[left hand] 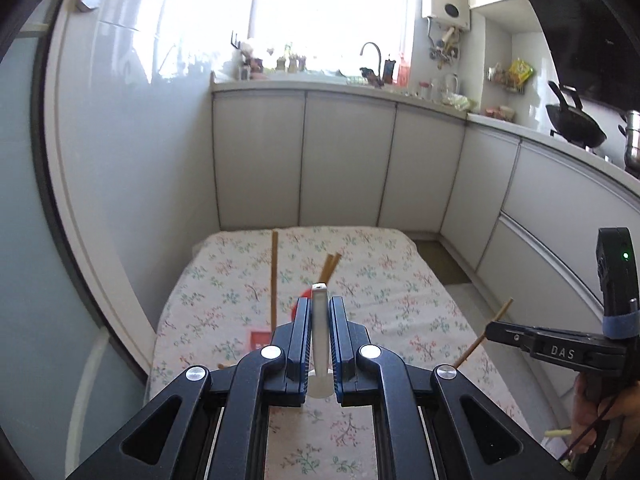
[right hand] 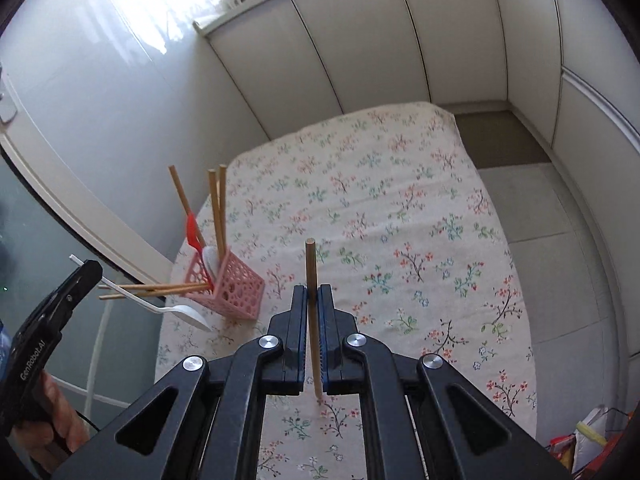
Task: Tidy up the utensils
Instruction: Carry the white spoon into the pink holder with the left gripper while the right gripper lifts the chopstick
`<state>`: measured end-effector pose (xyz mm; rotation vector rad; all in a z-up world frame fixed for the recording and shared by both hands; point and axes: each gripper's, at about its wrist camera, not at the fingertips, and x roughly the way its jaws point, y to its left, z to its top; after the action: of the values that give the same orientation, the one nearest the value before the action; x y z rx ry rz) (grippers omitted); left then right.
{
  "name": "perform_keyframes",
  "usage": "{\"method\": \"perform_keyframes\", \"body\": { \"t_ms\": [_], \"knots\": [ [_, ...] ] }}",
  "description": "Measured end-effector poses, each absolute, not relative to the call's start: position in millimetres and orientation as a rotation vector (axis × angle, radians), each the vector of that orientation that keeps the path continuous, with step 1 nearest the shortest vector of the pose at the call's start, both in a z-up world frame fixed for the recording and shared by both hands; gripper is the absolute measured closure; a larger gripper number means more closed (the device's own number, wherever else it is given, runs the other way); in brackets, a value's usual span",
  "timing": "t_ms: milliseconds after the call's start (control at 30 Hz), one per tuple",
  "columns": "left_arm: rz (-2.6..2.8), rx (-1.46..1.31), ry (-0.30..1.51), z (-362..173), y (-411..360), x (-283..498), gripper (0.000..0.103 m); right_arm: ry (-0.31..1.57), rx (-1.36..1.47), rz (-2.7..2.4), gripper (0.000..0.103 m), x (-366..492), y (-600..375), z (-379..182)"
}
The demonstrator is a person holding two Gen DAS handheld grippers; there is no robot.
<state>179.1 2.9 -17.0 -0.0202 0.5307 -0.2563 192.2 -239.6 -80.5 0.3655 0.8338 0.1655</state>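
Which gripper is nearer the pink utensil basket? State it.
Left. The left gripper, holding a white plastic spoon, sits just beside the pink utensil basket; the right gripper, clamping a chopstick, is farther over.

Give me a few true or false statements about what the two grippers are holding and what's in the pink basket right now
1. The right gripper is shut on a chopstick. True.
2. The left gripper holds a red spoon. False: it is shut on a white spoon by the handle.
3. The pink basket lies on its side. False: it stands upright on the tablecloth.
4. Chopsticks stick up out of the basket. True.
5. The tablecloth is plain white. False: it has a flower print.
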Motion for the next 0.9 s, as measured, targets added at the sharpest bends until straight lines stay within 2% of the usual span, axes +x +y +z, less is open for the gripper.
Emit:
{"method": "perform_keyframes", "body": {
  "t_ms": [233,767,867,900],
  "knots": [
    [-0.152,-0.005,0.479,-20,6,194,0.094,0.786,0.362,0.189,0.098,194,-235,-66],
    [-0.044,0.04,0.588,-62,3,263,0.094,0.792,0.394,0.215,0.098,205,-231,-72],
    [-0.055,0.03,0.62,-67,3,268,0.09,0.788,0.395,0.217,0.098,204,-232,-72],
    [-0.063,0.02,0.623,-67,5,269,0.084,0.785,0.395,0.219,0.098,204,-232,-71]
  ]
}}
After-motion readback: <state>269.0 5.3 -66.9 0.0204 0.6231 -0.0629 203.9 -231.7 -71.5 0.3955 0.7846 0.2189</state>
